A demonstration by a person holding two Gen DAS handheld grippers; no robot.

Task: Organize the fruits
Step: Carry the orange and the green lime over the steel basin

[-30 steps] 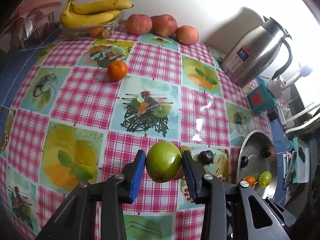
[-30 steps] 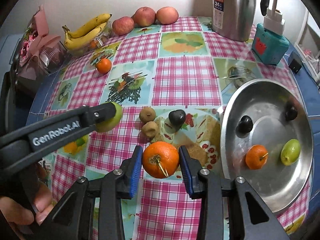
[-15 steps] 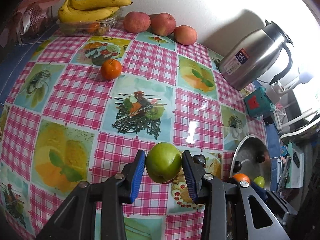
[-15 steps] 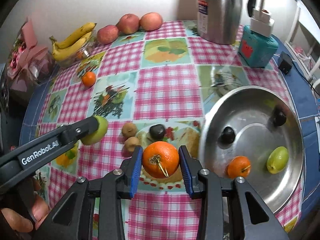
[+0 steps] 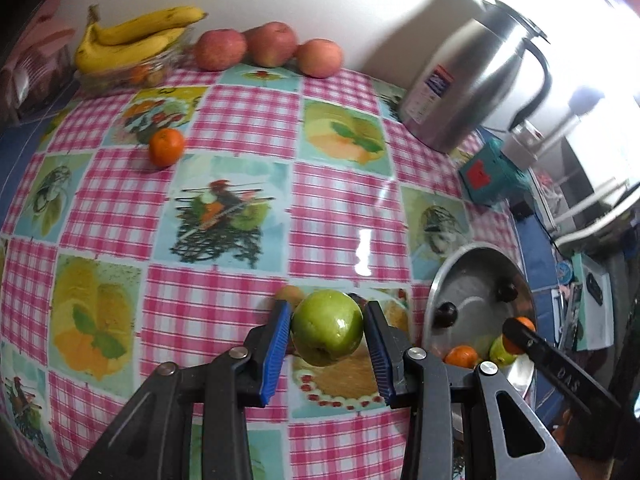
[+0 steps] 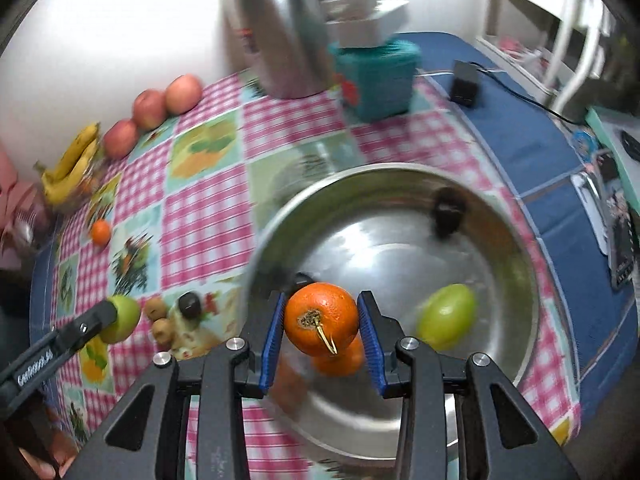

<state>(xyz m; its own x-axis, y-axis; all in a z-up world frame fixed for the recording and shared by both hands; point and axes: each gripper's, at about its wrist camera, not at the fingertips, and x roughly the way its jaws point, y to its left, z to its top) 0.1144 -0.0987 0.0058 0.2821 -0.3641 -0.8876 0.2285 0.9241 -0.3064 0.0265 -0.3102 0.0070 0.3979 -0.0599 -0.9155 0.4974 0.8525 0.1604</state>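
Note:
My left gripper (image 5: 327, 334) is shut on a green apple (image 5: 327, 332) and holds it above the checked tablecloth, left of the steel bowl (image 5: 480, 256). It also shows in the right wrist view (image 6: 120, 318). My right gripper (image 6: 322, 320) is shut on an orange (image 6: 321, 318) and holds it over the near left part of the steel bowl (image 6: 516, 240). In the bowl lie a second orange (image 6: 340, 360), a green fruit (image 6: 446, 316) and dark fruits (image 6: 448, 216).
A loose mandarin (image 5: 167, 147), bananas in a clear tray (image 5: 132, 44) and three red apples (image 5: 272, 46) lie at the far side. A steel kettle (image 5: 468, 84) and a teal box (image 5: 492, 174) stand behind the bowl. Small brown and dark fruits (image 6: 160, 316) lie left of the bowl.
My right gripper has carried the orange rightward from over the cloth to over the bowl. My left gripper has moved toward the bowl with the green apple still held.

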